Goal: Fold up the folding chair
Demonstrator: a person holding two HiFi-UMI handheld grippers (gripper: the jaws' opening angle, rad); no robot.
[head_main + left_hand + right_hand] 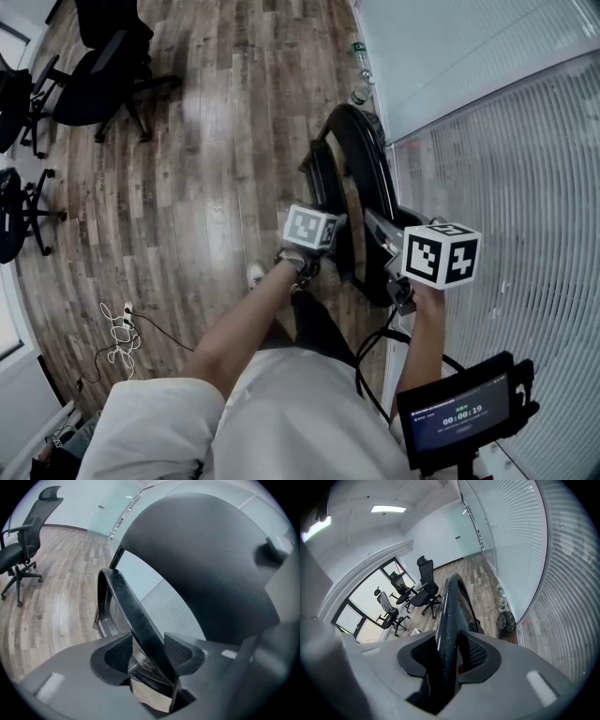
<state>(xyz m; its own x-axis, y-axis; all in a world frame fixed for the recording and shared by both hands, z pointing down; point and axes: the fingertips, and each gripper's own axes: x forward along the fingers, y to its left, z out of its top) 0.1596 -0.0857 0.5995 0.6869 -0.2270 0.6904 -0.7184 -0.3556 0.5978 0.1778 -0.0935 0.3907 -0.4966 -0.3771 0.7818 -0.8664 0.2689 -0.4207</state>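
Left fingers: the left gripper (147, 648) is clenched on the folding chair (133, 613). Its black frame tube crosses slantwise between the fingers (117, 656) and touches both pads.
Right fingers: the right gripper (449, 651) is clamped on the same chair. A glossy black tube runs straight up between its fingers (476, 651), with both pads hard against it.
Grippers, count: I have two, one in each hand, side by side at mid-frame in the head view. Each carries one marker cube.
Chair, count: one.
Chair, place: it stands on the wooden floor (206, 141) right in front of me, just beside the wall of white blinds (506, 187) on my right.
Chair, heading: in the head view I see its rounded black frame nearly edge-on. Its long axis runs away from me up the picture, roughly along the blinds, with the curved end farthest from my hands.
Chair, padding: a wide dark cushioned panel fills the upper right of the left gripper view. I cannot tell whether it is the seat or the back.
Office chairs (103, 66): three, all black, well apart from me at the far left.
Bottles (360, 94): two, on the floor past the chair's far end.
Cable (122, 337): one white tangle on the floor to my left.
Screen (459, 412): one, lit, low at my right.
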